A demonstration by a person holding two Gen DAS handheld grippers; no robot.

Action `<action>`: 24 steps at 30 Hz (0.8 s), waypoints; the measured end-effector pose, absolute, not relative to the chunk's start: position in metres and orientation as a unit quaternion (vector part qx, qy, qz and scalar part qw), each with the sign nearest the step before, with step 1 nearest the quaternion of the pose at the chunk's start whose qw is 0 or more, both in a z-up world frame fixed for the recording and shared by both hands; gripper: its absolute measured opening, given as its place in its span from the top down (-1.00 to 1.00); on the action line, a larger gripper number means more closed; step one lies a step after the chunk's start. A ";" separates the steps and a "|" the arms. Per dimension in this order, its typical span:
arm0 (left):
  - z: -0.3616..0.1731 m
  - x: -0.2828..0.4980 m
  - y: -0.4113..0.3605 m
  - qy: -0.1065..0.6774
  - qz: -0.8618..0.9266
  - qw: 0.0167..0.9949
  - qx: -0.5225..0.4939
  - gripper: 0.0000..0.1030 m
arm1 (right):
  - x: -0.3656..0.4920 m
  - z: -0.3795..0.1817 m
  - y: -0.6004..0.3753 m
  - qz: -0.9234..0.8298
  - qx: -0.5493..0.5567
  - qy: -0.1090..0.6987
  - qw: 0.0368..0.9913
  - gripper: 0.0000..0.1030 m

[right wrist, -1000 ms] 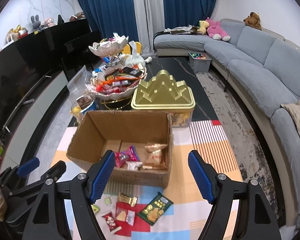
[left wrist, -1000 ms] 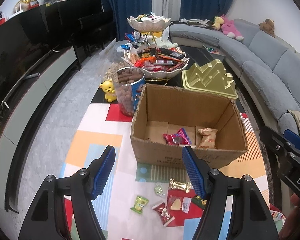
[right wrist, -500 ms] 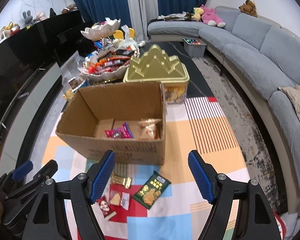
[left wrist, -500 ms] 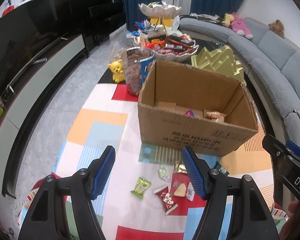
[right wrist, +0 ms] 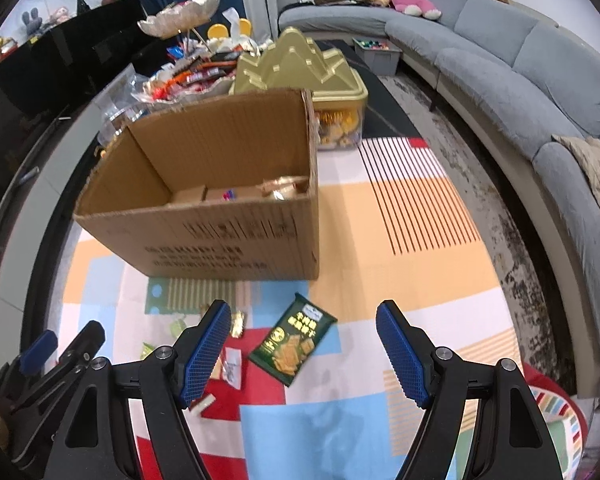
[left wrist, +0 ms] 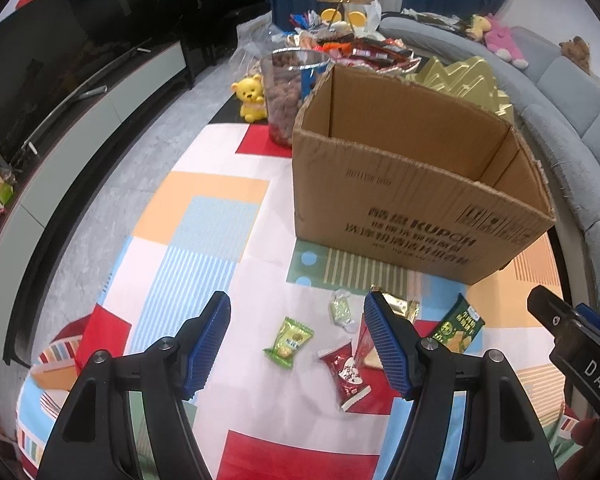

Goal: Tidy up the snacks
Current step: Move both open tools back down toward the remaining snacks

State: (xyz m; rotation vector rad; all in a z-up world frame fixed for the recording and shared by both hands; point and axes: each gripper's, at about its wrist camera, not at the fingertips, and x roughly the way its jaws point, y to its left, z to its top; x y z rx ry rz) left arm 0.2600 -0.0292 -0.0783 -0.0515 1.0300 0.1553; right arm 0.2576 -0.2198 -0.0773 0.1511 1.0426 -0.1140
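Observation:
An open cardboard box (left wrist: pixel 412 184) (right wrist: pixel 220 216) stands on a colourful mat, a few snacks inside it. In front of it lie loose snacks: a light green packet (left wrist: pixel 289 342), a red packet (left wrist: pixel 346 372), a clear-wrapped candy (left wrist: pixel 340 310), a gold packet (left wrist: pixel 400 305) and a dark green cracker bag (left wrist: pixel 458 328) (right wrist: pixel 293 338). My left gripper (left wrist: pixel 298 346) hangs open above the light green and red packets, nothing between its fingers. My right gripper (right wrist: pixel 304 354) is open over the dark green cracker bag, holding nothing. The left gripper shows at the right wrist view's lower left.
Behind the box stand a clear jar of brown snacks (left wrist: pixel 292 92), a yellow bear figure (left wrist: pixel 252 98), a tiered bowl stand full of snacks (left wrist: pixel 340 8) and a gold-lidded container (right wrist: pixel 312 72). A grey sofa (right wrist: pixel 520 80) curves along the right. A dark TV cabinet (left wrist: pixel 60 60) lines the left.
Both grippers have sunk toward the mat and tilted further down; the box and loose snacks loom larger. The box's inside has dropped out of the left wrist view. Jaws stay equally wide.

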 end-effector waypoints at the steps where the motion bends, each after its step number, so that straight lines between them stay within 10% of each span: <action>1: -0.081 0.259 -0.029 0.494 0.076 0.866 -0.026 -0.33 | 0.257 -0.081 -0.220 -0.056 0.074 0.501 0.860 -0.47; 24: -0.148 0.252 -0.046 0.551 0.096 0.828 -0.041 -0.40 | 0.264 -0.136 -0.227 -0.074 0.101 0.555 0.823 -0.47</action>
